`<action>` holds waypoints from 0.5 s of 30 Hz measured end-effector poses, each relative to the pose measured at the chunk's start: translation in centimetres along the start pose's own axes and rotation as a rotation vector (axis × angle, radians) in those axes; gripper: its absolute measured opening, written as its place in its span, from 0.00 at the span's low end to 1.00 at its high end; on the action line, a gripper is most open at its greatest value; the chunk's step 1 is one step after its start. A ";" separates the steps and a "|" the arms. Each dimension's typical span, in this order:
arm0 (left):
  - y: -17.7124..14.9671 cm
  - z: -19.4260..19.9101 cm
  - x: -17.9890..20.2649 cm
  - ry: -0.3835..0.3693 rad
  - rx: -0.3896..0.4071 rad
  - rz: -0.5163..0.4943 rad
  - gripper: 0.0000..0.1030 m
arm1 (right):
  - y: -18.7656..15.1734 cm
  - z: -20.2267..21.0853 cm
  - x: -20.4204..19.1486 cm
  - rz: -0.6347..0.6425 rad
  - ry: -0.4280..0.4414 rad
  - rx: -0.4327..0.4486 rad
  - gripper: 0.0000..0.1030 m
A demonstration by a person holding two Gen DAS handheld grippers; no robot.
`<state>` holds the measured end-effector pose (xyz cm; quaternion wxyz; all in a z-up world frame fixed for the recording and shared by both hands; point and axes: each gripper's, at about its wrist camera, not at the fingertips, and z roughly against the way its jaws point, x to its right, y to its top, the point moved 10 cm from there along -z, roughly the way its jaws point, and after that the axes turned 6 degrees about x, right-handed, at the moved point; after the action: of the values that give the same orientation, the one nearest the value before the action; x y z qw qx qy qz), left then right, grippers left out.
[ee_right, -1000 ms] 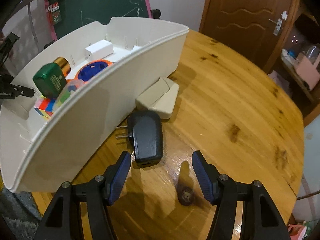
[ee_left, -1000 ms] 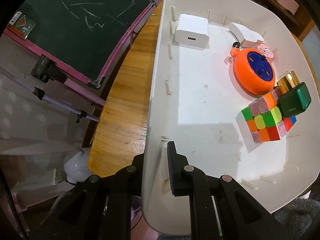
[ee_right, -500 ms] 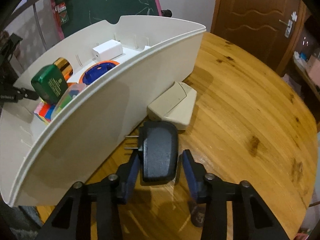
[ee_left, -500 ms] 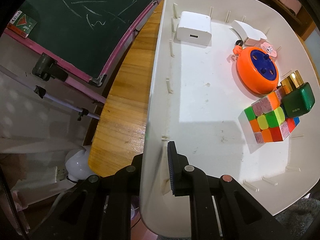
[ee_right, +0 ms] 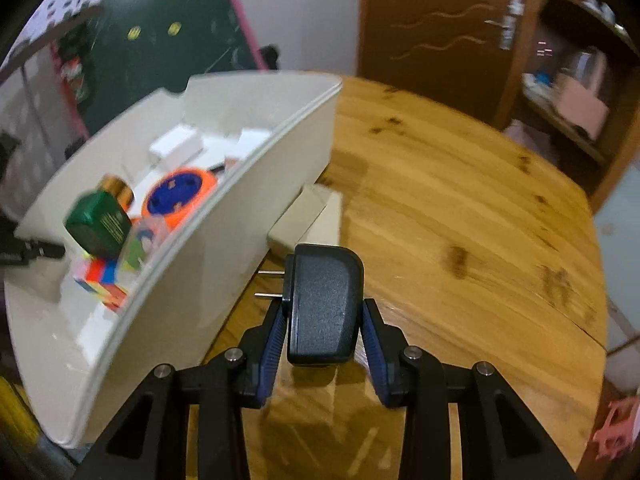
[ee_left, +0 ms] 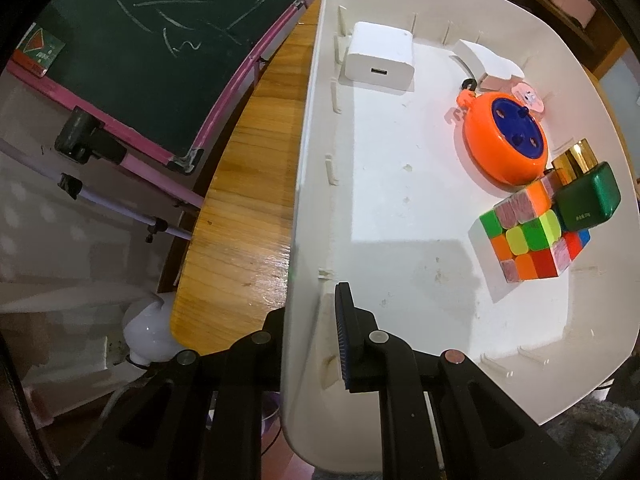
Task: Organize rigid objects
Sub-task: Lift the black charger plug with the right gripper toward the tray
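My left gripper [ee_left: 310, 332] is shut on the near wall of the white bin [ee_left: 304, 184], one finger inside and one outside. In the bin lie a white charger [ee_left: 380, 58], an orange and blue reel [ee_left: 506, 142], a colour cube [ee_left: 528, 236], a green box [ee_left: 586, 198] and a gold cylinder [ee_left: 576, 158]. My right gripper [ee_right: 324, 330] is shut on a black plug adapter [ee_right: 324, 304], lifted above the wooden table [ee_right: 460, 240], right of the bin [ee_right: 208, 248]. Its prongs point left towards the bin.
A beige flat box [ee_right: 308, 222] lies on the table against the bin's outer wall, just beyond the adapter. A green chalkboard [ee_left: 160, 40] stands left of the table. A wooden door [ee_right: 432, 28] is behind the table.
My right gripper closed on the black adapter and lifted it off the table. The left gripper kept its hold on the bin wall; the bin shifted slightly.
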<state>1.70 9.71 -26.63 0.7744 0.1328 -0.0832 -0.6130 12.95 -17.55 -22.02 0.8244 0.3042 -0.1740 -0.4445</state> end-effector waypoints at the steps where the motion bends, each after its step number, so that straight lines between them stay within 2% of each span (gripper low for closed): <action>1: 0.0 0.0 0.0 -0.004 0.000 -0.001 0.14 | 0.1 0.5 0.1 -0.012 -0.005 0.010 0.37; 9: -0.1 0.2 0.5 -0.053 0.015 -0.014 0.14 | 2.3 5.6 -0.8 -0.044 -0.089 0.093 0.37; 15: -0.1 0.5 0.7 -0.090 0.036 -0.026 0.14 | 4.7 9.4 -2.9 -0.026 -0.103 0.161 0.37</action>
<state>1.58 8.99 -26.25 0.7593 0.1198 -0.1273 -0.6268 9.10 -16.44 -11.92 0.7814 0.3485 -0.2475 -0.4547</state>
